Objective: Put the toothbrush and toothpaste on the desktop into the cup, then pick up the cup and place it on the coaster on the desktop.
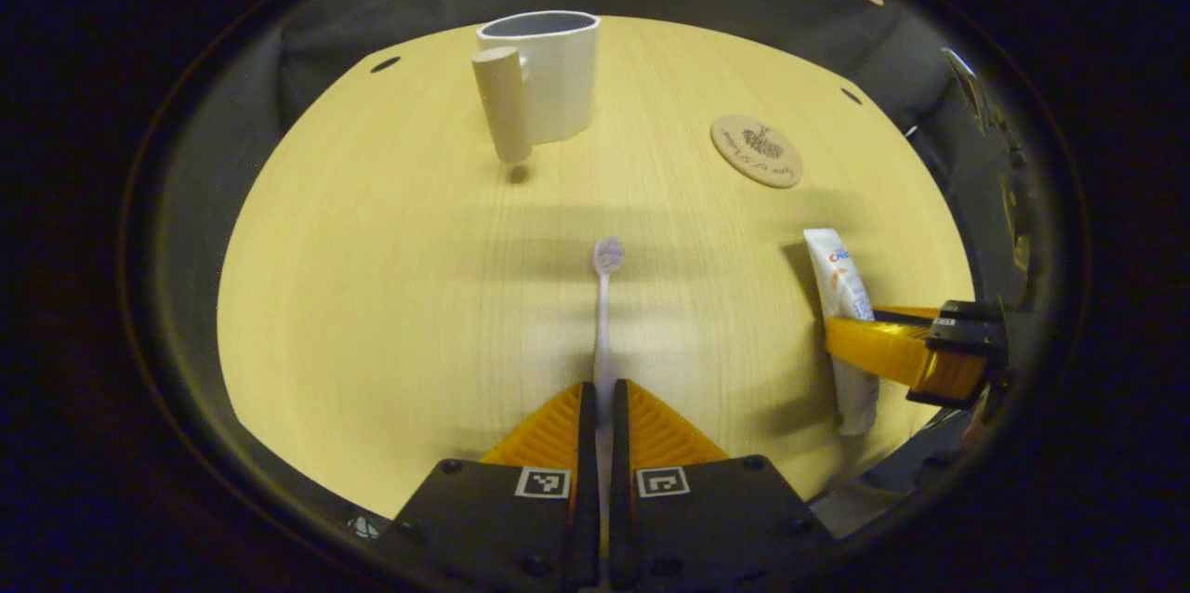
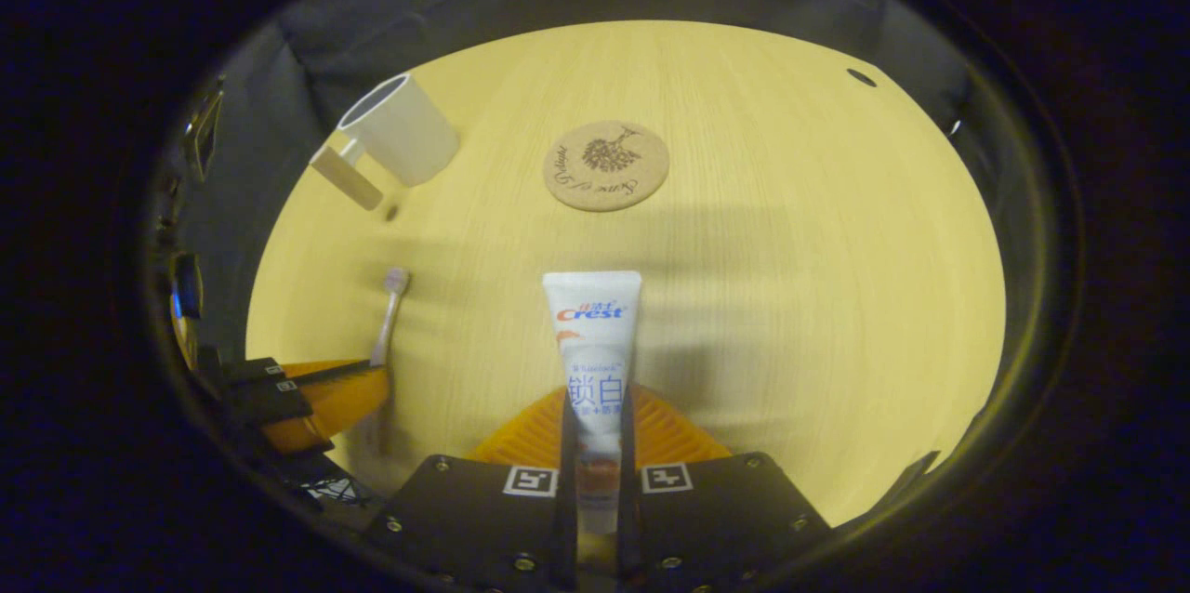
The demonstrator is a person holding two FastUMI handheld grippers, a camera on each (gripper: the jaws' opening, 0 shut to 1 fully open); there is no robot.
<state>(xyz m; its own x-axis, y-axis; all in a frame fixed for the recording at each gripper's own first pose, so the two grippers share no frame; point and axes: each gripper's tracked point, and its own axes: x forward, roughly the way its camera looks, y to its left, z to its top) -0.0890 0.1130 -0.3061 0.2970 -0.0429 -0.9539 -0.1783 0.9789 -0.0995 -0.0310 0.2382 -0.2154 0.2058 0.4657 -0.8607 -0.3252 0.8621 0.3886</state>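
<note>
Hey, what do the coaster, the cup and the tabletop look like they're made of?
Coaster: probably cork or thin wood, a matte tan disc with a dark burned-looking print.
Cup: looks like matte white plastic or ceramic, no glare, with a cylindrical beige handle, possibly wood.
Tabletop: pale wood-look surface with fine straight grain, likely laminate.

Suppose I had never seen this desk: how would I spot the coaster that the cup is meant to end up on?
Start from the pale wooden desktop. Beyond the toothpaste held in the right gripper, and to the right of the white cup, lies the coaster. It is the one flat round disc there, cork-brown, with a dark plant drawing printed on it.
</note>
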